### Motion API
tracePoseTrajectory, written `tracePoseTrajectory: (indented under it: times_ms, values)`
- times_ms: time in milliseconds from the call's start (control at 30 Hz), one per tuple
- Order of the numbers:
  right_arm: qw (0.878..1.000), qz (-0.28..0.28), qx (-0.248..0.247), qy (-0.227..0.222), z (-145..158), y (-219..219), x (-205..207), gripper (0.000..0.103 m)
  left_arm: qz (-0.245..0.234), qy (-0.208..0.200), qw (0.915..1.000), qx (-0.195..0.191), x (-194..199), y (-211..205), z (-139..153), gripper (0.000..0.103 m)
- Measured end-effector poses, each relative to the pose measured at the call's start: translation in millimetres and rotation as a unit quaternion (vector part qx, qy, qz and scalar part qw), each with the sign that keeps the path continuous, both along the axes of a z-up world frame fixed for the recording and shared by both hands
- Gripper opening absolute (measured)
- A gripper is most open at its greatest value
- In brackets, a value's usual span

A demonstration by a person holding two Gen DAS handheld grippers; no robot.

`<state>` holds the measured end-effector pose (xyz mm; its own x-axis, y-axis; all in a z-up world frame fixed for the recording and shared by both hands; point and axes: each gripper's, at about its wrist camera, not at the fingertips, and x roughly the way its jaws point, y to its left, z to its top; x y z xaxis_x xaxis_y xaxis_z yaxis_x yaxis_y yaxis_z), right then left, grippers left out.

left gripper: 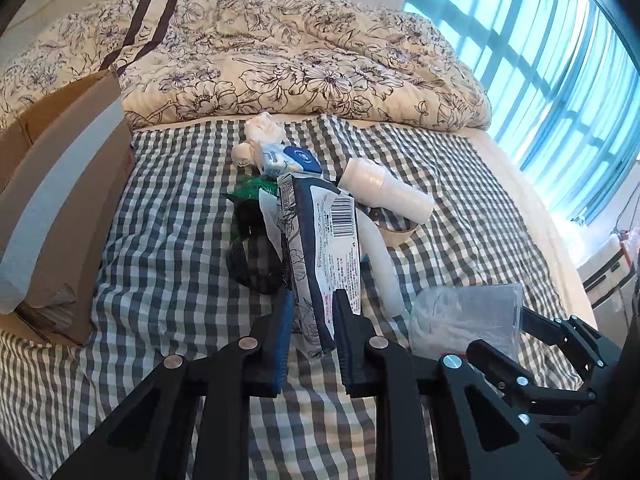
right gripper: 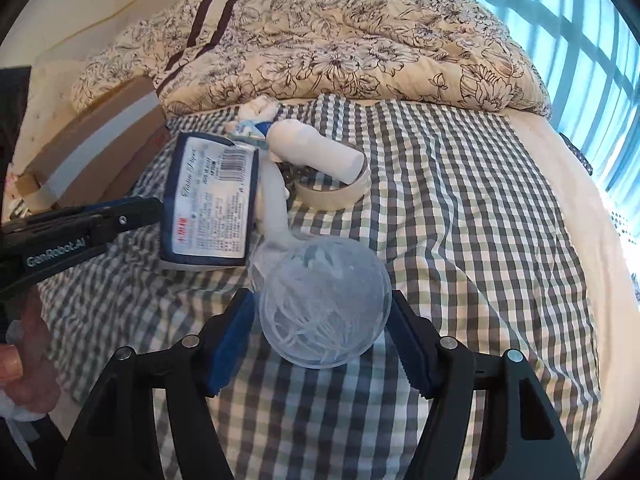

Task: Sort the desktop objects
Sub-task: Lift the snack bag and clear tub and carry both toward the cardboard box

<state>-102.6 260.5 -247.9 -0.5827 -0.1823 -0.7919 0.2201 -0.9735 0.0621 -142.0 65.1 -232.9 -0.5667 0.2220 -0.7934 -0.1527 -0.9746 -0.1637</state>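
Left gripper (left gripper: 312,316) is pinching the soft tissue pack (left gripper: 324,248) by its near end, just right of the cardboard box (left gripper: 60,200). Right gripper (right gripper: 324,312) is squeezing what looks like a light, crushable clear tub (right gripper: 324,312) nearer than the pack.

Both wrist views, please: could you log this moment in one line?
left gripper: shut on navy-white tissue pack | right gripper: around clear plastic bag | brown cardboard box: left

Black hand-held gripper (left gripper: 312,340), seemingly blue-padded

Cardboard box (left gripper: 60,216) left of tissue pack (left gripper: 324,256), cup stack (left gripper: 388,190) right, quilt (left gripper: 280,60) behind
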Motion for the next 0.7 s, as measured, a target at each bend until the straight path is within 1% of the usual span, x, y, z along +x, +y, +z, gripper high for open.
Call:
tracePoseTrajectory:
  times_ms: [200,300,400,433,467,500,567,700]
  values:
    - [1.000,-0.003,-0.010,-0.002,5,2,6,0.065,-0.004,-0.012,0.9999,0.004,-10,2,-14,0.022]
    - [1.000,-0.003,-0.012,-0.002,5,3,6,0.065,-0.005,-0.020,0.9998,0.000,-19,7,-25,0.029]
    - [1.000,-0.001,-0.015,-0.003,4,4,4,0.064,-0.006,-0.030,0.9995,0.007,-27,11,-34,0.030]
    - [1.000,-0.001,-0.016,-0.003,4,4,4,0.064,-0.008,-0.033,0.9994,0.011,-29,11,-36,0.027]
    - [1.000,-0.001,-0.017,-0.003,4,4,3,0.064,-0.008,-0.034,0.9993,0.012,-30,12,-37,0.015]
    - [1.000,-0.001,-0.018,-0.001,4,4,3,0.064,-0.009,-0.033,0.9993,0.014,-30,12,-37,0.013]
    - [1.000,0.001,-0.018,0.001,7,4,3,0.064,-0.011,-0.028,0.9993,0.022,-27,11,-34,0.010]
    - [1.000,0.000,-0.019,0.008,13,4,4,0.064,-0.005,-0.013,0.9995,0.027,-22,4,-22,0.010]
